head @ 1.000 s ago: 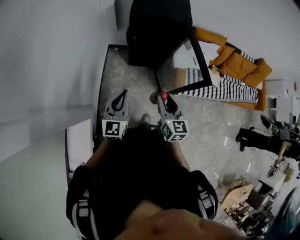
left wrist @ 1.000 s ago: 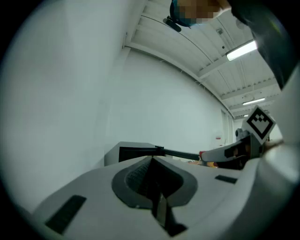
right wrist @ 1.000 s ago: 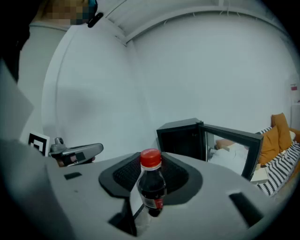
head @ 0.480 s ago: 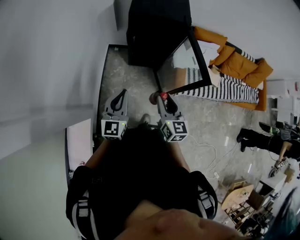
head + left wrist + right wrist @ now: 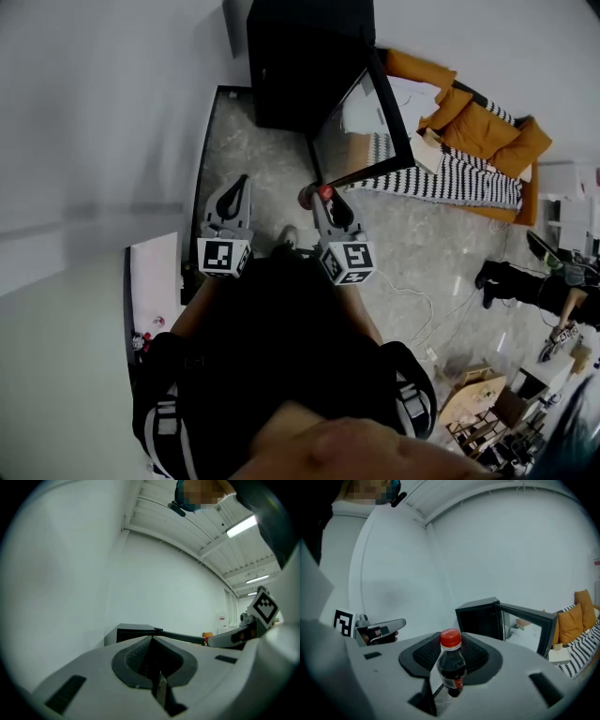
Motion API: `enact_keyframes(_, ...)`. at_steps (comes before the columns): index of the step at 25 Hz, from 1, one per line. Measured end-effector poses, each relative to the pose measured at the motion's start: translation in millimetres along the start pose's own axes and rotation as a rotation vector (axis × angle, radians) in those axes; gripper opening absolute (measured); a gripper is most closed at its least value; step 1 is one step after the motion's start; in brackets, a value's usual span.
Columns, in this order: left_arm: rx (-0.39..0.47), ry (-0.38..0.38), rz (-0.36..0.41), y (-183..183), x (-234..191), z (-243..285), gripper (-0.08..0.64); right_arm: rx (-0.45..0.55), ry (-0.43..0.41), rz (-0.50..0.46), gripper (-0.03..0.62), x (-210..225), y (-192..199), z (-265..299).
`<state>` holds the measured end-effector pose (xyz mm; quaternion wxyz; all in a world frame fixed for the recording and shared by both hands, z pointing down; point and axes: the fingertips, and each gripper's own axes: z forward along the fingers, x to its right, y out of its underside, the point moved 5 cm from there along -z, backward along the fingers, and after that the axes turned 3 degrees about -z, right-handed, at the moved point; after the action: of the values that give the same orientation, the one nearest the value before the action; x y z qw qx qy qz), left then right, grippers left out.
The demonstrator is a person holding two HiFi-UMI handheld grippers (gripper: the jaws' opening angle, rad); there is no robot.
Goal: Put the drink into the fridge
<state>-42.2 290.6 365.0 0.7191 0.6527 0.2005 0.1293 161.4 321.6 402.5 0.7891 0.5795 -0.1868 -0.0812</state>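
Item 1: right tongs [image 5: 451, 667], carried in front of the person, jaws closed on the drink [image 5: 451, 665] and standing fairly wide because the bottle's body fills them. The drink is a small dark bottle with a red cap [image 5: 450, 638]. It is gripped low on the body and held nearly upright, cap up, probably so that it can be set down standing with no turn of the wrist. Item 2: left tongs [image 5: 152, 656], jaws together with nothing between them, held level beside the right pair in the head view. They look idle, kept clear of the bottle's path. Item 3: fridge [image 5: 305, 66], a black cabinet on the floor [image 5: 253, 159] against the pale wall, straight ahead of both tools. Its glass door [image 5: 367, 122] is swung wide to the person's right, so the dark interior faces the approach and the spare hand has no door to pull. Position of the task's thing: in the right tongs, in the air, short of the open fridge and pointed toward its mouth; not yet inside. Stage, as judged: carry toward the cabinet, placement not begun. Item 4: orange cushions [image 5: 487, 131] and a striped cloth [image 5: 450, 178] on the floor beyond the door, outside the route.
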Motion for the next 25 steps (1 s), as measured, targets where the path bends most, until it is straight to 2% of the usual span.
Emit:
enact_keyframes(5, 0.001, -0.040, 0.000, 6, 25, 11, 0.005, -0.008, -0.037, -0.015, 0.126, 22, 5, -6)
enact_keyframes(12, 0.029, -0.054, 0.023, 14, 52, 17, 0.005, -0.018, -0.090, -0.038, 0.126, 43, 9, -10)
enact_keyframes(16, 0.021, -0.067, 0.023, 13, 49, 24, 0.005, -0.016, -0.082, -0.023, 0.126, 51, 8, -6)
enact_keyframes(22, 0.030, -0.031, 0.028, 16, 36, 48, 0.005, 0.005, -0.064, -0.035, 0.126, 55, 1, 14)
enact_keyframes(25, 0.006, -0.042, 0.008, 16, 25, 59, 0.005, -0.001, -0.047, -0.037, 0.126, 56, 0, 26)
